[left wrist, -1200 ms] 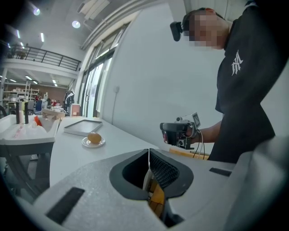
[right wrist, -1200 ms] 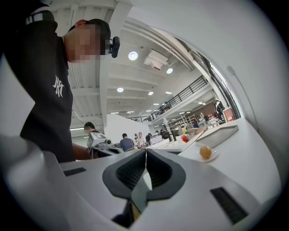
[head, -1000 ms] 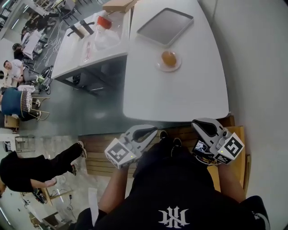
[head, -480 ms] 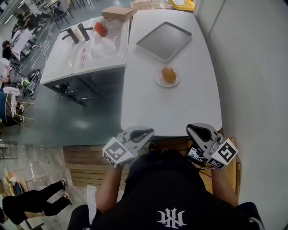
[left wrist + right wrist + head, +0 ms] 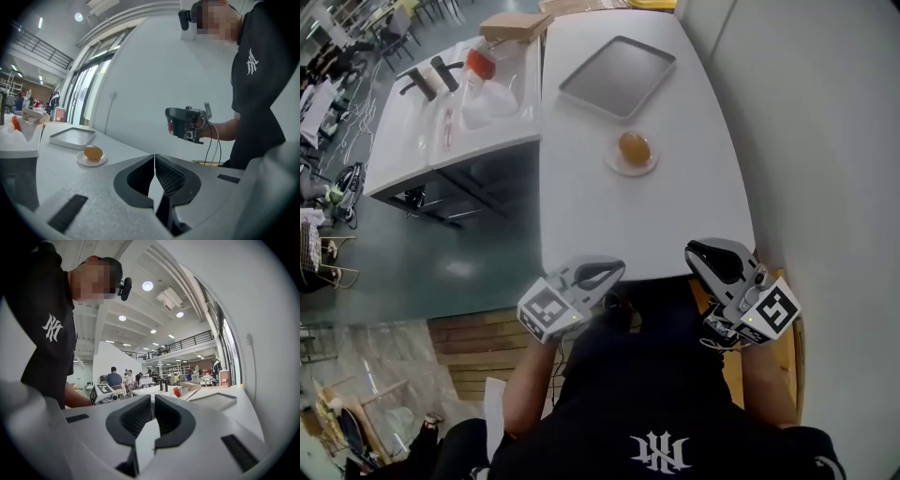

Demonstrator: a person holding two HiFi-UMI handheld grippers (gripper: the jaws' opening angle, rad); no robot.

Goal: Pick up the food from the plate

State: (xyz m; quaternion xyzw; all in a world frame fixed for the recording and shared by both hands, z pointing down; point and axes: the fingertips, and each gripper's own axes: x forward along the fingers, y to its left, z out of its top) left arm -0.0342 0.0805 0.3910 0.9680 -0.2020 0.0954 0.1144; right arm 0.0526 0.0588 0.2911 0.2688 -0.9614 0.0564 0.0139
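An orange-brown round piece of food [image 5: 633,147] lies on a small white plate [image 5: 617,165] in the middle of the white table [image 5: 675,216]. The left gripper view shows the same food [image 5: 93,152] and plate [image 5: 83,161] far ahead to the left. Both grippers hover at the table's near edge, well short of the plate. My left gripper [image 5: 609,270] is shut with nothing in it, its jaws meeting in its own view [image 5: 154,158]. My right gripper [image 5: 697,251] is shut and empty too [image 5: 153,401].
A grey tray [image 5: 617,64] lies beyond the plate on the table. To the left stands a second white table [image 5: 412,141] with a red-capped bottle, plastic bags and dark tools. A white wall [image 5: 825,141] runs along the right. A brown box [image 5: 514,25] sits at the back.
The view has shifted: the table and plate sit lower and further left in the head view. Both grippers have come slightly up toward the table's near edge, still shut.
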